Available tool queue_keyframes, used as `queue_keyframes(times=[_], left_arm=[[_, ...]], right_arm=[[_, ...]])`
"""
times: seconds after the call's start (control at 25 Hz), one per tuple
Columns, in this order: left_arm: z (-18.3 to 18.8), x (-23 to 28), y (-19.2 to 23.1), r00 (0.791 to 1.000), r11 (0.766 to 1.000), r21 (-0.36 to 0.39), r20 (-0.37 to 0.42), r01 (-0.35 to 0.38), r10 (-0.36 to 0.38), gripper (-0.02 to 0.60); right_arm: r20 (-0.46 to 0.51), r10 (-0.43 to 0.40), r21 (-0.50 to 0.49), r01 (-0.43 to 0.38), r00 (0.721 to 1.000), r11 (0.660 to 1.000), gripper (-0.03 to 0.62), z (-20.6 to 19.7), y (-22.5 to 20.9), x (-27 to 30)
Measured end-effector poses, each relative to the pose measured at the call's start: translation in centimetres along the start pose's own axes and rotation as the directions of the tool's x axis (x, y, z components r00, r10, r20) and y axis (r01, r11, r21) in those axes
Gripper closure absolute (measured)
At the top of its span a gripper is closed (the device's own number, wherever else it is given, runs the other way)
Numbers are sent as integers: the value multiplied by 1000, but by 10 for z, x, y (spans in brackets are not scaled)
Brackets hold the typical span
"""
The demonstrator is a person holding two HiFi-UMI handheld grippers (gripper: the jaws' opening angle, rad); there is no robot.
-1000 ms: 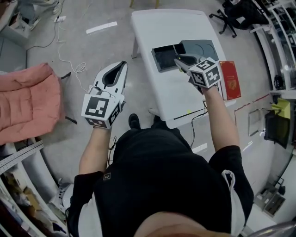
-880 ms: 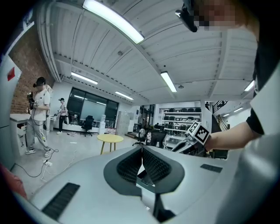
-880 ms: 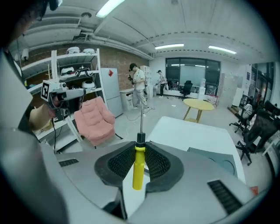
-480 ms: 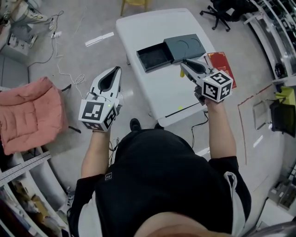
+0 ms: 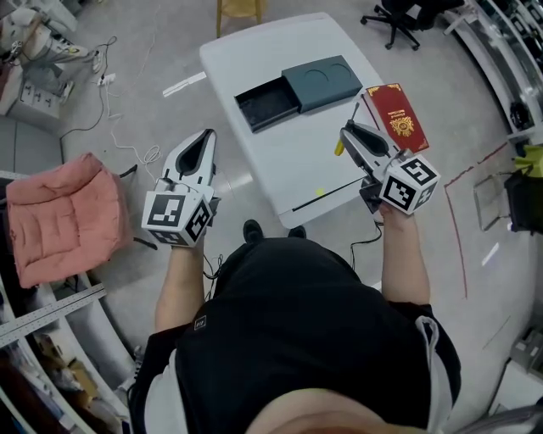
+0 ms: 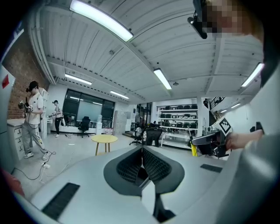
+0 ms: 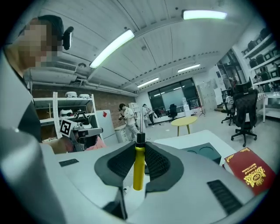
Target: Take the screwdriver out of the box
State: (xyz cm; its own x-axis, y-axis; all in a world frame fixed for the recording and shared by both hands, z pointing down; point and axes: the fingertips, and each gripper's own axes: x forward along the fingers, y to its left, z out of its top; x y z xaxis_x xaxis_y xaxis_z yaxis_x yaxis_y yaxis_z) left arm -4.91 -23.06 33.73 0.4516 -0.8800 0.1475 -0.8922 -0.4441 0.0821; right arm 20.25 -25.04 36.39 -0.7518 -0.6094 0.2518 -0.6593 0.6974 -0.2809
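Observation:
The screwdriver (image 5: pixel 341 147) has a yellow handle and a thin metal shaft. My right gripper (image 5: pixel 349 136) is shut on its handle above the white table's (image 5: pixel 288 161) front right part, in front of the box. In the right gripper view the screwdriver (image 7: pixel 138 168) stands upright between the jaws, shaft pointing up. The dark box's open tray (image 5: pixel 267 103) lies empty beside its grey-green sleeve (image 5: pixel 322 82). My left gripper (image 5: pixel 206 136) hangs over the floor left of the table, shut with nothing in it (image 6: pixel 141 151).
A red book (image 5: pixel 395 117) lies on the table's right edge, close to my right gripper. A pink cushioned seat (image 5: pixel 51 212) stands at the left. A yellow stool (image 5: pixel 238 8) and an office chair (image 5: pixel 393 12) stand beyond the table. Cables trail over the floor.
My right gripper has drawn back from over the box toward the table's front right, rolling as it went, with the screwdriver in it. The left gripper has shifted a little beside the table.

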Motion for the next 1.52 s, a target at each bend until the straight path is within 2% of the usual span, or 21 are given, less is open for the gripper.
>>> queue_keyframes(times=[0.36, 0.68, 0.92, 1.52], left_arm=[[5, 0, -17, 1000, 1000, 11, -5, -12, 12, 565], [12, 5, -12, 1000, 999, 24, 7, -31, 31, 565], [24, 16, -13, 1000, 998, 65, 15, -15, 15, 565], [22, 17, -2, 999, 999, 35, 23, -30, 30, 565]], right_arm=[[104, -15, 40, 10, 994, 999, 510, 8, -6, -42], [156, -37, 43, 30, 987, 999, 511, 18, -14, -50], [158, -60, 33, 55, 986, 998, 511, 27, -19, -46], [163, -53, 36, 47, 985, 998, 511, 29, -18, -36]])
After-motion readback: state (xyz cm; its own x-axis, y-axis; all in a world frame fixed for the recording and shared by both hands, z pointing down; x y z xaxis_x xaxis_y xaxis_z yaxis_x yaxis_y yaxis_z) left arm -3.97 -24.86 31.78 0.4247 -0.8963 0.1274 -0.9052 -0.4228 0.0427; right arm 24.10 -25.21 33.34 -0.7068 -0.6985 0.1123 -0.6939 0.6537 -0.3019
